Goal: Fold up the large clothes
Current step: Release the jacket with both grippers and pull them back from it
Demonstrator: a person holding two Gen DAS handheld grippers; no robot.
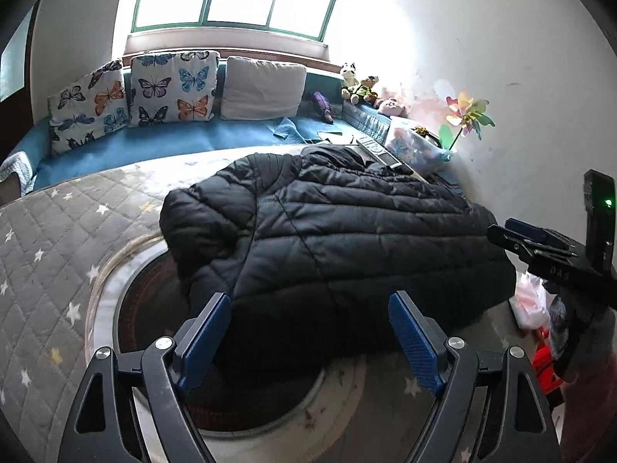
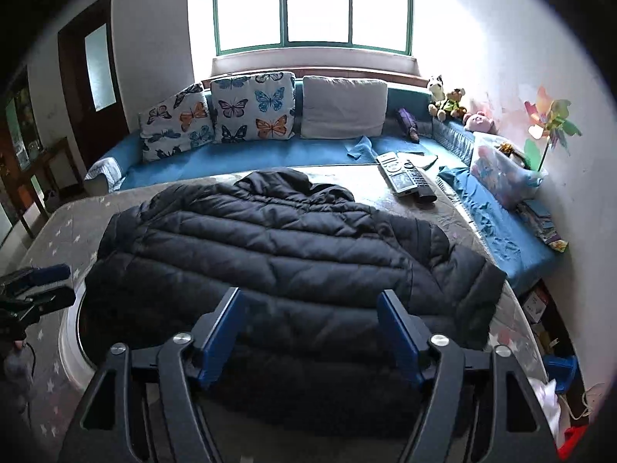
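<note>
A black quilted puffer jacket lies spread flat on a table under a grey star-patterned quilt, its collar toward the sofa. My left gripper hovers open over the jacket's near hem, and its blue pads touch nothing. My right gripper also stands open above the near hem, with its pads clear of the fabric. Each gripper shows in the other's view: the right one at the jacket's right edge, the left one at its left edge.
A round white-rimmed turntable sits under the jacket's near part. A handset and a remote lie past the collar. Behind stands a blue sofa with butterfly cushions, plush toys and a pinwheel.
</note>
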